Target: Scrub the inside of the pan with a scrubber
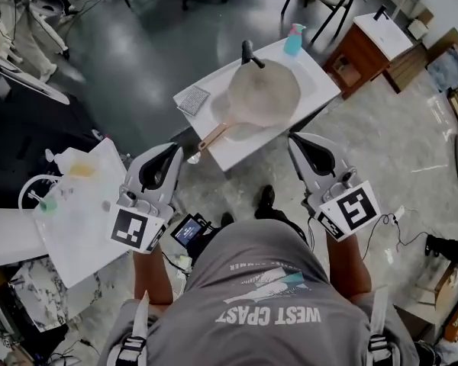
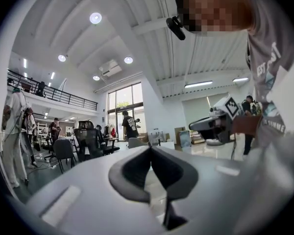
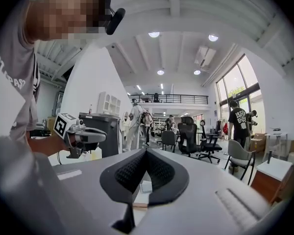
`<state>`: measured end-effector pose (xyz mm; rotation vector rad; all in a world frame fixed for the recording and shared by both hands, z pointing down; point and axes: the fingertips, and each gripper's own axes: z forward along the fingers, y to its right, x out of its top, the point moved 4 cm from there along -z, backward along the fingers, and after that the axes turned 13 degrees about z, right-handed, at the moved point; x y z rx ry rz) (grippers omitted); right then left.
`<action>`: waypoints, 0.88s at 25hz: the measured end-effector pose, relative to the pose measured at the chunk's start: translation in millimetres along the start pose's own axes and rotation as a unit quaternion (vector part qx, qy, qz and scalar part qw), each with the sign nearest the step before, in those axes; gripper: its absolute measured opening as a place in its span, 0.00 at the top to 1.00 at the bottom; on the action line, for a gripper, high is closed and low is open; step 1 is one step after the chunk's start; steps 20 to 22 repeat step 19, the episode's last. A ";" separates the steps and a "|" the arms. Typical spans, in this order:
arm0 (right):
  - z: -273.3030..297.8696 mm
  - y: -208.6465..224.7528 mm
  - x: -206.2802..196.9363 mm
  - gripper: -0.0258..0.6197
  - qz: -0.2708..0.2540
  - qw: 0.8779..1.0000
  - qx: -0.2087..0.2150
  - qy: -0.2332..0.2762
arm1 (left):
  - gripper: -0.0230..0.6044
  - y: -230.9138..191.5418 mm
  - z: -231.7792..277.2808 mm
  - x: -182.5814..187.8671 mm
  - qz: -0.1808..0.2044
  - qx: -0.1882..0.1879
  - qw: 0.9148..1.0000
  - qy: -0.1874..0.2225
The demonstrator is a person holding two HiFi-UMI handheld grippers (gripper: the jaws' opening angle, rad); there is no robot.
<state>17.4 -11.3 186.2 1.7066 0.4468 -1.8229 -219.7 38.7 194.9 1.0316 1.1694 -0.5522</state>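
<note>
The person is standing a little back from the white surface [image 1: 313,81], and both grippers are hovering in front of its near edge without touching it. The left gripper [image 1: 170,152] is holding its jaws pressed together with nothing between them. The right gripper [image 1: 296,142] is also holding its jaws together, empty. The pan [image 1: 263,94] is lying in the middle of the surface, and its wooden handle [image 1: 214,137] is sticking out over the near left edge, towards the left gripper. The scrubber [image 1: 192,100] is lying at the left corner, near the pan but apart from it. A blue spray bottle [image 1: 294,40] is standing at the far edge. Open floor [image 1: 145,59] is spreading around the surface.
</note>
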 end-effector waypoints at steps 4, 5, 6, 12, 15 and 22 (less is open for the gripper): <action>-19.4 -8.6 -6.8 0.96 0.001 1.000 -0.013 -0.002 | 0.96 15.9 -9.8 1.6 -0.004 -0.018 1.000 0.004; -23.0 -10.2 -8.2 0.96 0.002 1.000 -0.016 -0.003 | 0.96 19.5 -10.1 1.8 -0.002 -0.025 1.000 0.004; -26.1 -11.5 -8.7 0.96 0.002 1.000 -0.020 -0.003 | 0.96 22.6 -9.7 2.3 0.001 -0.031 1.000 0.005; -39.8 -15.0 -3.6 0.96 0.001 0.999 -0.040 -0.008 | 0.96 35.6 -4.8 8.5 0.002 -0.060 0.998 0.006; -45.3 -14.7 -5.2 0.96 0.001 0.999 -0.043 -0.011 | 0.96 40.8 -5.2 8.4 0.001 -0.064 0.998 0.012; -51.8 -14.9 -10.1 0.96 0.002 0.999 -0.045 -0.013 | 0.96 50.9 -8.7 3.0 -0.017 -0.074 0.997 -0.010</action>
